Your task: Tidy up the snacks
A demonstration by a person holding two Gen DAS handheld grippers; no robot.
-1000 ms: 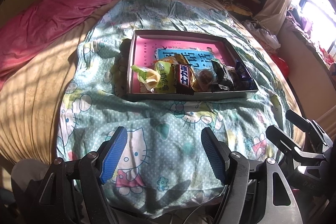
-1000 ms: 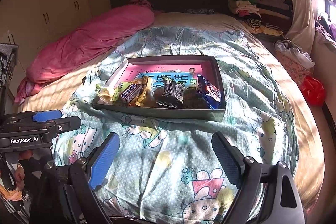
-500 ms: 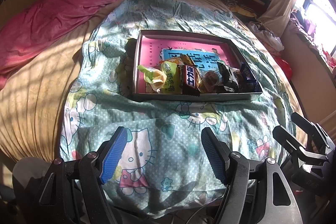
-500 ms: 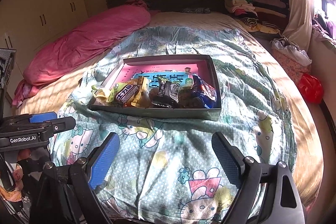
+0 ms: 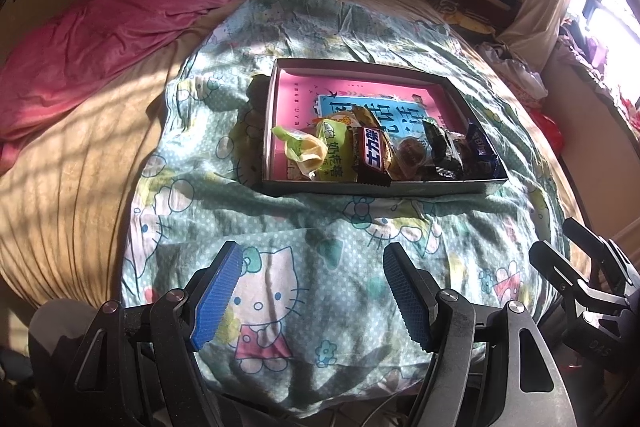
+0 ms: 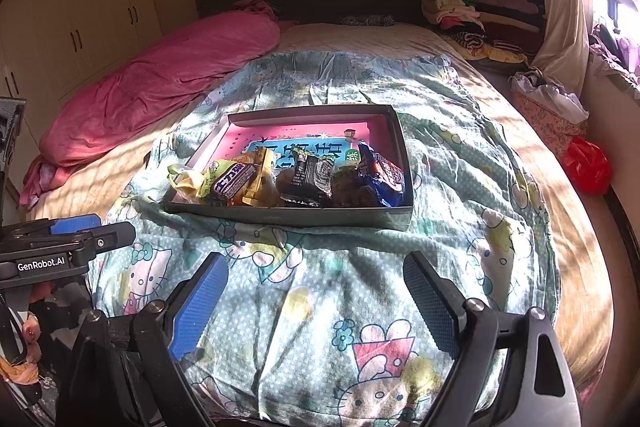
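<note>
a shallow dark box (image 5: 384, 187) with a pink printed bottom is seen lying on a cartoon-cat quilt (image 5: 280, 227) spread over the bed (image 5: 72, 163). the snacks (image 5: 384, 155) are piled inside the box along its near wall: a yellow-green wrapper (image 5: 300, 149) at the left end, a brown chocolate bar (image 5: 373, 155) beside it, dark packets (image 5: 440, 151) further right, and a blue packet (image 5: 482, 147) in the right corner. from the right wrist view the same row is seen, with the blue packet (image 6: 384, 175) against the right wall of the box (image 6: 288, 217) and the chocolate bar (image 6: 234, 181) toward the left.

the left claw (image 5: 312, 291) is held above the near part of the quilt, well apart from the box, with its blue pads (image 5: 218, 291) spread wide and nothing between them. the right claw (image 6: 316, 307) is likewise held over the quilt (image 6: 460, 227) short of the box, its pads (image 6: 200, 303) wide apart and empty. part of the right claw is seen at the right edge of the left wrist view, and the left claw's body, marked genrobot.ai, at the left edge of the right wrist view.

a pink blanket (image 6: 160, 87) is bunched along the left side of the bed, and folded clothes (image 6: 456, 3) are stacked by the headboard.
</note>
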